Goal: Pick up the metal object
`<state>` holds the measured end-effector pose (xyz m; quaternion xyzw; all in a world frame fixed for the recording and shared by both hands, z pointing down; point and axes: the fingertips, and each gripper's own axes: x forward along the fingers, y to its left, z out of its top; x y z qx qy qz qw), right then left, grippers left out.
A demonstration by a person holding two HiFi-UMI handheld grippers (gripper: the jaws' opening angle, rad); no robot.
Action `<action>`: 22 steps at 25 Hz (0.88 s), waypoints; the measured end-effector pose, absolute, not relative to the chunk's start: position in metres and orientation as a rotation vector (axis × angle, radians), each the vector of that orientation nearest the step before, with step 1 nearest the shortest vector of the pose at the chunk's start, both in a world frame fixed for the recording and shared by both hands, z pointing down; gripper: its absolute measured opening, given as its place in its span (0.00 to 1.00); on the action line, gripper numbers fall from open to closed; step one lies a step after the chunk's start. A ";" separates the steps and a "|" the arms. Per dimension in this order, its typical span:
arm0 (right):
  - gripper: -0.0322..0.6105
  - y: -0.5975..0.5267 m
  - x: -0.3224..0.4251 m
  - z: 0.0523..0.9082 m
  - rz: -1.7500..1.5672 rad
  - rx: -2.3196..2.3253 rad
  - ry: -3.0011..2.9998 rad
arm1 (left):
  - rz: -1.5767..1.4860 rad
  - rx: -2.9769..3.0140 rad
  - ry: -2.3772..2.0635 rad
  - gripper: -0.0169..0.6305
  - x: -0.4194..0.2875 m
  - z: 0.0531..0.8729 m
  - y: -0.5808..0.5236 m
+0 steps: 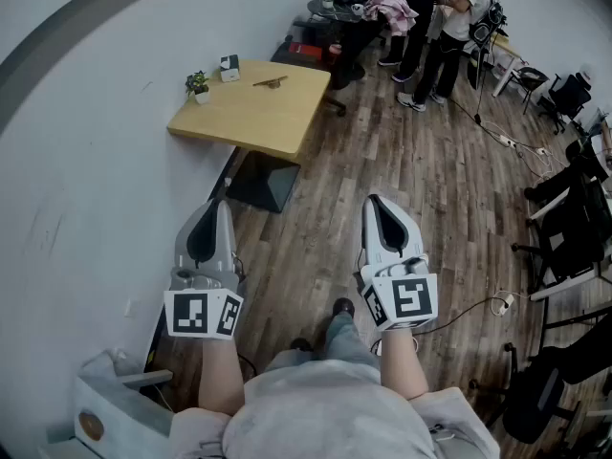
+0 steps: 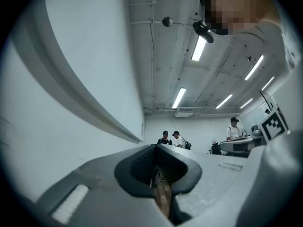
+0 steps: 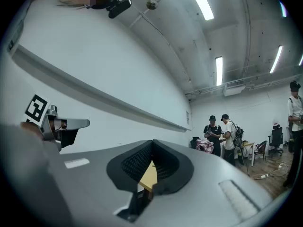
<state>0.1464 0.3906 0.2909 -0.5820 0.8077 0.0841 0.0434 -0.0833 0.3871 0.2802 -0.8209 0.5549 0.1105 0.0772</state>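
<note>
left tool (image 1: 217, 205): shut, jaw tips meet, nothing between them. I hold it out over the floor (image 1: 402, 175), pointing toward the bench (image 1: 251, 118).
right tool (image 1: 377, 201): my other one, jaws also together, empty. Beside the left tool, apart from it.
metal object (image 1: 270, 82): lies flat on the bench top, toward the far edge. Well ahead of both my tools, neither touches it.
bench: light wood top on a dark base, left side along the white wall (image 1: 86, 132).
plant (image 1: 198, 86): small pot at the bench's left corner, by the wall.
small box (image 1: 229, 67): far-left corner of the bench, between plant and metal object, apart from both.
people (image 1: 421, 12): group standing at the far end of the room, past the bench.
chairs (image 1: 574, 228): black, along the right side.
cable (image 1: 497, 137): runs across the floor on the right.
</note>
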 end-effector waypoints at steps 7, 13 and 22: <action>0.05 0.394 0.141 0.290 0.260 -1.781 2.467 | 0.349 -2.456 1.665 0.03 -0.090 0.278 0.393; 0.05 0.392 0.136 0.287 0.271 -1.774 2.473 | 0.350 -2.453 1.659 0.03 -0.092 0.276 0.392; 0.05 0.389 0.132 0.282 0.226 -1.696 2.445 | 0.369 -2.456 1.658 0.03 -0.098 0.276 0.385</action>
